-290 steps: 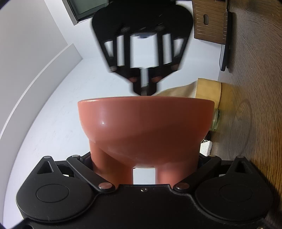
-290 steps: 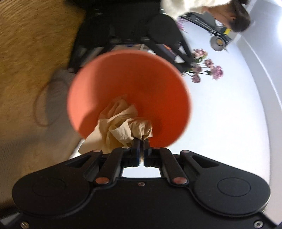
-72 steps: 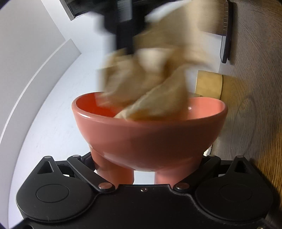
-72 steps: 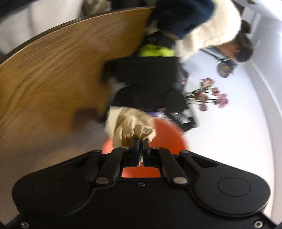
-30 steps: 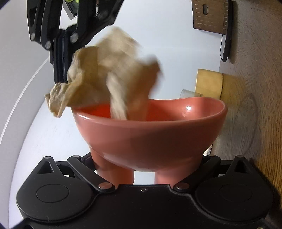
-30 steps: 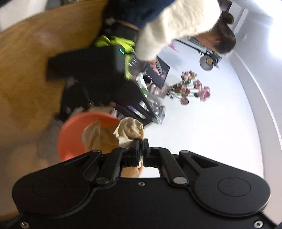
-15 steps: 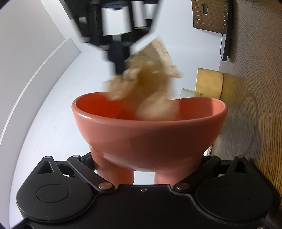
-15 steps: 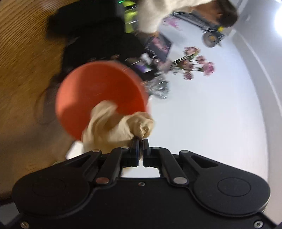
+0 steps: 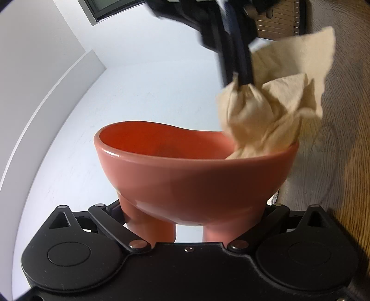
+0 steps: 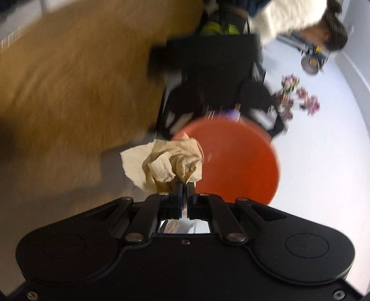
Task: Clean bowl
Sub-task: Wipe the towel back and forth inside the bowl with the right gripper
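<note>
Above the wooden table (image 9: 346,162), bowl (image 9: 196,176) sits between left fingers (image 9: 148,222).

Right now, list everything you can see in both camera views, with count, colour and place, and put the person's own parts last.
Footed bowl: one, coral red, held up by its feet in the left gripper.
Crumpled paper towel: one, beige, pinched in the right gripper, lower end inside the bowl at its rim.
Wooden table: one, brown, beside the bowl.
Flowers: one bunch, pink, far side of the right wrist view.
Left gripper: black, jaws closed on the bowl's feet.
Right gripper: black, jaws shut on the towel.
Sleeve: white, fluffy, top of the right wrist view.
</note>
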The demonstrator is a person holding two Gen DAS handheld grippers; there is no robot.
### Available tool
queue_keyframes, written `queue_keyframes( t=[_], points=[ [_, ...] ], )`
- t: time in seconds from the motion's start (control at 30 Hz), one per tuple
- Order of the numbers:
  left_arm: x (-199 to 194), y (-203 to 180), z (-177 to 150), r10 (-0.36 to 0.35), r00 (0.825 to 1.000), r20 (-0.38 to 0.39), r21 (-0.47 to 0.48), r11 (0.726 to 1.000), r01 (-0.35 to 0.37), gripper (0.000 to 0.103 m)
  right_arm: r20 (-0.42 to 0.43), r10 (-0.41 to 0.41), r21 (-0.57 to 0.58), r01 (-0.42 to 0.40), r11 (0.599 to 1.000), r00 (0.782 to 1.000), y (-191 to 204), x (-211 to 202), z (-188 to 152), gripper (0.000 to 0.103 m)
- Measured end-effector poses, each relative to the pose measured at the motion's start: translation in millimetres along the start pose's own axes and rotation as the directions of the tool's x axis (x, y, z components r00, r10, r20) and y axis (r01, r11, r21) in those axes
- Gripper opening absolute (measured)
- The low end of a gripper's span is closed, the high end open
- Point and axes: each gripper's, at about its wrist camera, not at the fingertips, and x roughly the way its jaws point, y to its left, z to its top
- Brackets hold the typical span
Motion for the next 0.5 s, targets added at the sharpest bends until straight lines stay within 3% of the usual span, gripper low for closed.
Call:
queue_keyframes(
  t=[0.23,0.37,0.5],
  points=[
    [-3,4,-2,0.0,1.0,0.0,0.0,1.0,0.0,0.097,0.077,-0.131,0.009,0.131,0.991,0.988,-41,-13,23,0.002],
    [-3,4,-2,0.0,1.0,0.0,0.0,1.0,0.0,0.097,0.032,-0.204,0.014,0.204,0.979,0.978,-73,-2,10,0.002],
    [-3,4,-2,0.0,1.0,0.0,0.0,1.0,0.0,0.097,-0.045,-0.218,0.043,0.22,0.974,0.975,-84,10,-14,0.002]
  ],
)
